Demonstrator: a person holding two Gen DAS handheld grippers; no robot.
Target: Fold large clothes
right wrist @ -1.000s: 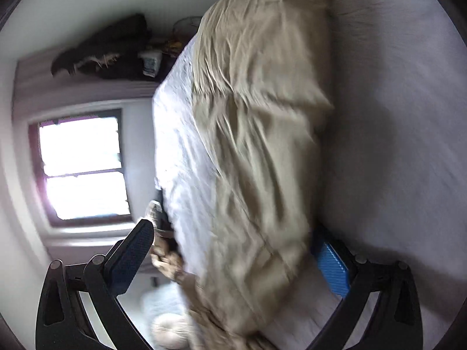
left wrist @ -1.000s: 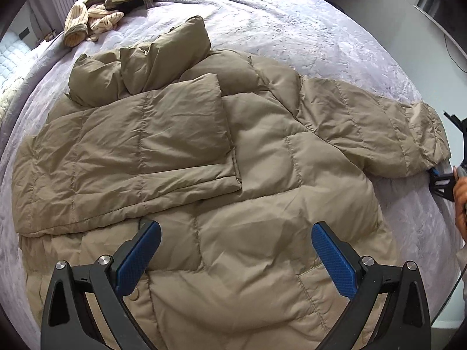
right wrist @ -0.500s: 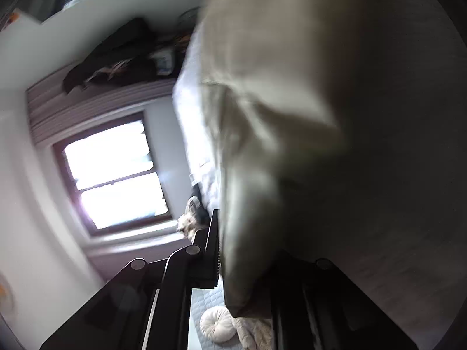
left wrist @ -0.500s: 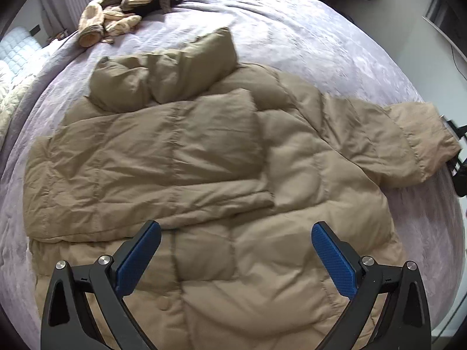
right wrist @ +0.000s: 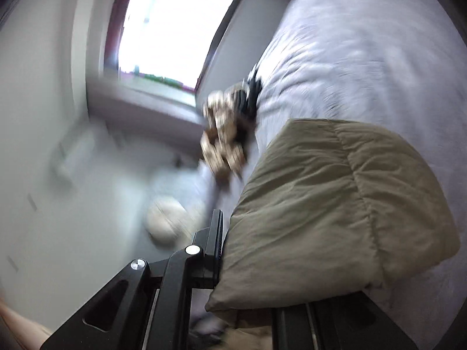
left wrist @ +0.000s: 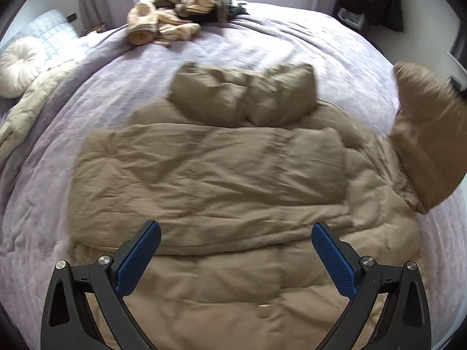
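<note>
The left tongs stand wide apart with nothing between their blue pads, hovering over the lower body of the tan puffer jacket, which lies spread flat on the bed. Just beyond their tips, one sleeve is already folded across the chest, lying crosswise from side to side. Past that sleeve sits the padded hood, bunched at the collar end.

Off to the right of the left tongs, the other sleeve is raised off the bedspread, its cuff end up in the air. In the right wrist view the right tongs are clamped together on that sleeve's cuff, the fabric pinched between the jaws and ballooning out ahead of them.

The step in hand looks like the second sleeve fold. The next move probably calls for carrying the cuff across over the jacket's chest and laying it on or alongside the folded sleeve before letting go, with the left tongs free to pin or smooth the body.

Farthest off, near the bed's far edge, lies a heap of patterned clothes; a round white cushion sits far left.
</note>
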